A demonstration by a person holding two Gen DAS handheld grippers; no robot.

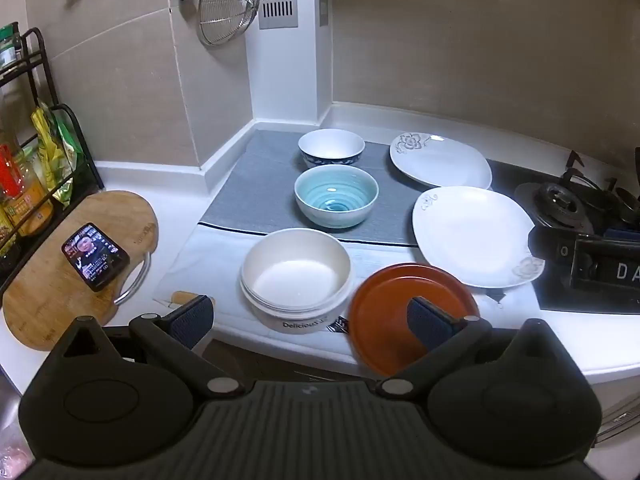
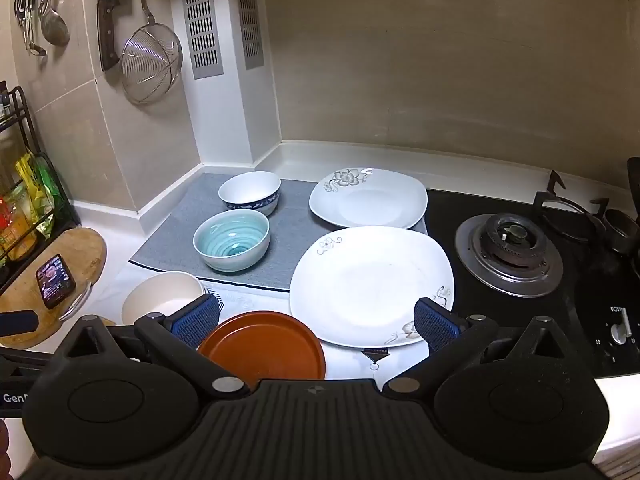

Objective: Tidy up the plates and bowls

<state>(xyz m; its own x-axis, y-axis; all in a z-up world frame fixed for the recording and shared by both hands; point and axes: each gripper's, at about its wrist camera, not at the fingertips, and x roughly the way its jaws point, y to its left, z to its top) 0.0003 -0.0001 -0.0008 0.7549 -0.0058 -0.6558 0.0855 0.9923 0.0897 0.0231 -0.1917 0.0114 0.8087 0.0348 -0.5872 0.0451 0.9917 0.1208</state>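
On the counter stand three bowls in a row: a blue-patterned white bowl [image 1: 331, 147] [image 2: 249, 192] at the back, a teal bowl [image 1: 336, 196] [image 2: 232, 240] in the middle, a cream bowl [image 1: 297, 278] [image 2: 162, 296] nearest. Two white square plates lie to the right, one far [image 1: 440, 164] [image 2: 368, 197], one near [image 1: 474, 234] [image 2: 370, 284]. An orange plate [image 1: 384, 316] [image 2: 264, 350] sits at the counter's front edge. My left gripper [image 1: 312, 322] hangs open before the cream bowl and orange plate. My right gripper [image 2: 318, 326] hangs open above the orange plate and near white plate. Neither holds anything.
A grey mat [image 1: 256, 184] [image 2: 176, 232] lies under the far bowls. A wooden cutting board [image 1: 60, 280] with a phone [image 1: 95, 256] lies left, beside a black spice rack [image 1: 36, 152]. The gas hob [image 2: 508, 254] is at right. A strainer [image 1: 228, 4] hangs on the wall.
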